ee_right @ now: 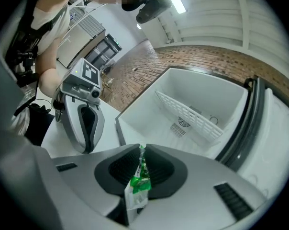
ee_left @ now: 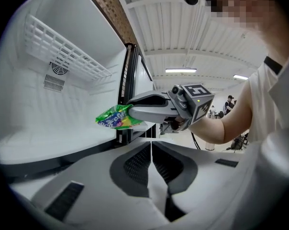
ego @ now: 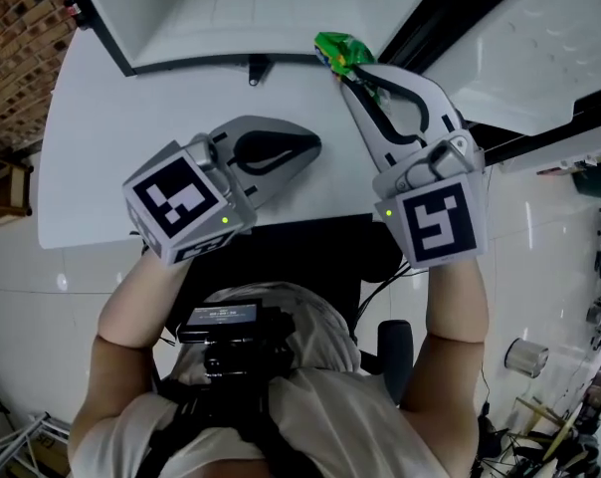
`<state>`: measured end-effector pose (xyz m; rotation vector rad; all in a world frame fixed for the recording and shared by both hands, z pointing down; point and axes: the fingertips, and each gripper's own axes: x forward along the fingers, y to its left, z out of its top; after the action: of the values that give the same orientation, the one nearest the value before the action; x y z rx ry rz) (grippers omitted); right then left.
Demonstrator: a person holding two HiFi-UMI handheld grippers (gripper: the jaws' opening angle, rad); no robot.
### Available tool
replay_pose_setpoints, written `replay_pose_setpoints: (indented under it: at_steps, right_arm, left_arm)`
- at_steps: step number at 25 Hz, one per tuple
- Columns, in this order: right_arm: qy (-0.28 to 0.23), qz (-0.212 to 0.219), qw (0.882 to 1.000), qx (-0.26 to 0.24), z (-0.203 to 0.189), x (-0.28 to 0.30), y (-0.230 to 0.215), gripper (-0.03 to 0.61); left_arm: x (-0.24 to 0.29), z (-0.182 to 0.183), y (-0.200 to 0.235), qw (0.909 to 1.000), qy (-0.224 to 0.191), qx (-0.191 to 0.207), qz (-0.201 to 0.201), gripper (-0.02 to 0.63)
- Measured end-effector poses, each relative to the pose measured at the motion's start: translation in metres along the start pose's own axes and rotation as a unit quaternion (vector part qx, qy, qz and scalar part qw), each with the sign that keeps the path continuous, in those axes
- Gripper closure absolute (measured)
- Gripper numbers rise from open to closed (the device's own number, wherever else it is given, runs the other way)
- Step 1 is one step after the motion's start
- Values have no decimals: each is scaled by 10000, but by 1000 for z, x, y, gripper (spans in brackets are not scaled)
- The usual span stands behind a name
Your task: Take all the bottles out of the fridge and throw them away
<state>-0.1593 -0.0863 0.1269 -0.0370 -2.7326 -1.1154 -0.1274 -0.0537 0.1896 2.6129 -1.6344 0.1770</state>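
Crumpled green packet (ee_right: 139, 181) clamped before the open white fridge (ee_right: 202, 92).

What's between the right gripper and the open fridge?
A green packet, pinched in the right gripper's jaws, pokes toward the fridge. The head view shows it.

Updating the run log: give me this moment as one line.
right gripper: shut on green packet | left gripper: shut, empty | fridge: open, no bottle in view
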Motion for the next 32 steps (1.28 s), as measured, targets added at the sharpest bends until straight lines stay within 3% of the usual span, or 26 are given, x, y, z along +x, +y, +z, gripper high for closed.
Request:
replay_pose_setpoints:
  at_steps: [19,26,32]
  right_arm:
    - [168,-534,9978,346,-45,-128,-3,534]
    - [522,-943,9919,666,-85,-180,-3,534]
    - [847,-1232,9837,999,-123,-227,9,534]
  left_arm:
    - [95,6,-84,9928,249,194,-1151,614]
    - [133,7,-128,9835,266,306,-1761,614]
    - [164,5,-177,9688,183,258,-2459,614]
